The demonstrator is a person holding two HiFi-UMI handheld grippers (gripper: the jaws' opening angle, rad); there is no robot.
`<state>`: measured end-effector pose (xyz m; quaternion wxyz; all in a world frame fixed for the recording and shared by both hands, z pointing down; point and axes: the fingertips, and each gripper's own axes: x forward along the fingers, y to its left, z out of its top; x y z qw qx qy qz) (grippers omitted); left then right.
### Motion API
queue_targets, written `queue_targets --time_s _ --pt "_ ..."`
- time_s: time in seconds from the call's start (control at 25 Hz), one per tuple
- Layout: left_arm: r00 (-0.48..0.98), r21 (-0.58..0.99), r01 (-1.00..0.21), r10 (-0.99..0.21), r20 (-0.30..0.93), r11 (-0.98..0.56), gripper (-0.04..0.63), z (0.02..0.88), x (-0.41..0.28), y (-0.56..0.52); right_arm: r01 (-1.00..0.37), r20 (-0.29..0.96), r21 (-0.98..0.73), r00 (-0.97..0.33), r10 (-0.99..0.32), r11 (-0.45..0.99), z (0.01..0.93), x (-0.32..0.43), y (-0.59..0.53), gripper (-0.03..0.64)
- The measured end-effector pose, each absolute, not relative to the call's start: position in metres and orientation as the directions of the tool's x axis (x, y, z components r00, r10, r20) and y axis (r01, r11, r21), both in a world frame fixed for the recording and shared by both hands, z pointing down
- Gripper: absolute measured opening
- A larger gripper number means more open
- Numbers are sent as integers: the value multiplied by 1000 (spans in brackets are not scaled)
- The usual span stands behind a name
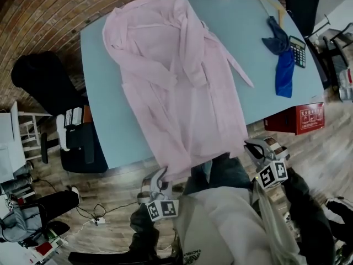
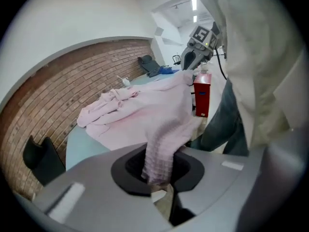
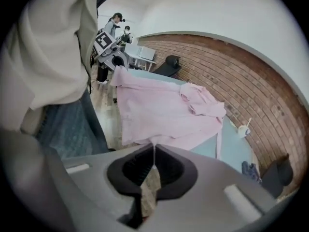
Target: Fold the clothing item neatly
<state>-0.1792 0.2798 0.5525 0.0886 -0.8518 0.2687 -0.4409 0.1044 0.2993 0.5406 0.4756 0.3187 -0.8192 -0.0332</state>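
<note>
I see a pale pink cloth robe with a waffle check, a light blue rounded tabletop, a royal blue crumpled cloth far right, and a red rectangular box near right

Left tool and right tool each pinch the pink garment.

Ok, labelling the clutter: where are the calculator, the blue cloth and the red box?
calculator point(image 1: 298, 51), head view, its keypad.
blue cloth point(image 1: 284, 73), head view, its lower half.
red box point(image 1: 309, 117), head view, its front face.
</note>
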Motion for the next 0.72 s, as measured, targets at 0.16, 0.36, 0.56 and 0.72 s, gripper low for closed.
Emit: queue_targets --time_s 0.16,0.36,0.56,0.72 --pt "561 -158 -426 -397 726 -891 41 503 -184 299 -534 737 260 -428 -523 804 494 108 312 12" --pt "622 -11 -614 -492 610 -789 41 436 -212 237 -635 597 328 -434 -674 699 424 124 254 12" --pt "638 117 -703 -549 539 -702 41 403 -218 157 -706 511 363 -395 -764 608 393 126 172 12" --pt "656 198 -717 -552 514 -669 41 391 -205 80 -709 470 369 -415 -779 601 381 118 97 12"
